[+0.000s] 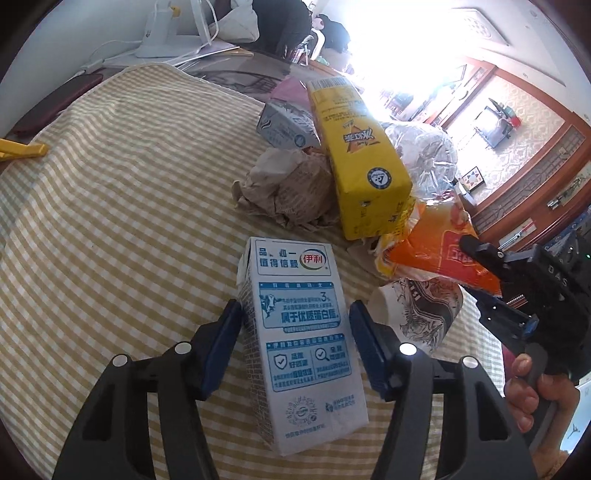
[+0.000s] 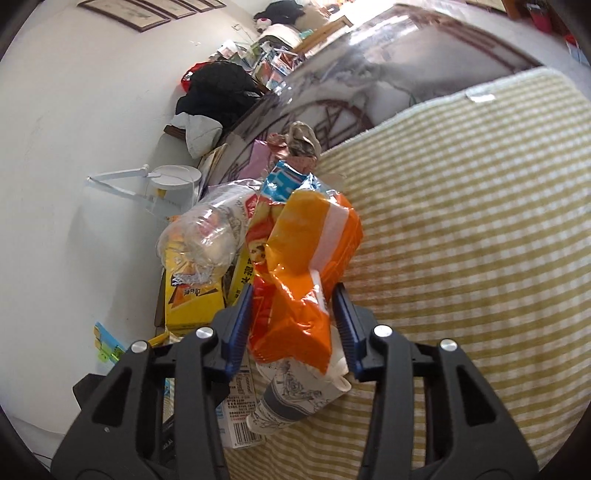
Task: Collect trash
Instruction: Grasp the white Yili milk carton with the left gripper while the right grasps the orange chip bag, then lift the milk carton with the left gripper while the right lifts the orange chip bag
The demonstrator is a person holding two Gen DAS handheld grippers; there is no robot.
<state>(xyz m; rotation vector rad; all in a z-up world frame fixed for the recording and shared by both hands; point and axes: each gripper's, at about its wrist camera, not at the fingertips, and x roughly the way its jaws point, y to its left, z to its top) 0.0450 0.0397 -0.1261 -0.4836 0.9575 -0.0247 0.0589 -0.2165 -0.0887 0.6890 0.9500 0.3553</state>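
Surface: a yellow-and-white checked cloth [image 1: 122,206] spread over a table, its far edge giving way to a dark glossy tabletop [image 2: 373,66]. Room: a white wall with framed pictures [image 2: 147,13] high up, a white desk lamp [image 2: 173,184] against it, a heap of dark clothing [image 2: 218,92] and other clutter at the far end, wood panelling and strong window glare on the other side. Item one: a white-and-blue milk carton [image 1: 303,339], lying flat on the cloth between the pads of my left gripper [image 1: 293,347]; its long axis runs straight away from me, in line with my fingers, top end farthest off. The left pad sits at the carton's edge and a sliver of cloth shows beside the right pad, so I cannot tell whether I am pressing it. Item two: a crumpled orange snack wrapper [image 2: 306,266], between the pads of my right gripper [image 2: 295,325], both pads against its sides, clenched on it; its length points away and upward from the jaws. Beneath it, a printed paper cup [image 2: 295,398] lying on its side. Remaining pile beyond: a yellow drink carton [image 1: 362,162], a clear crushed plastic bottle [image 2: 210,229], crumpled brown paper [image 1: 288,188].
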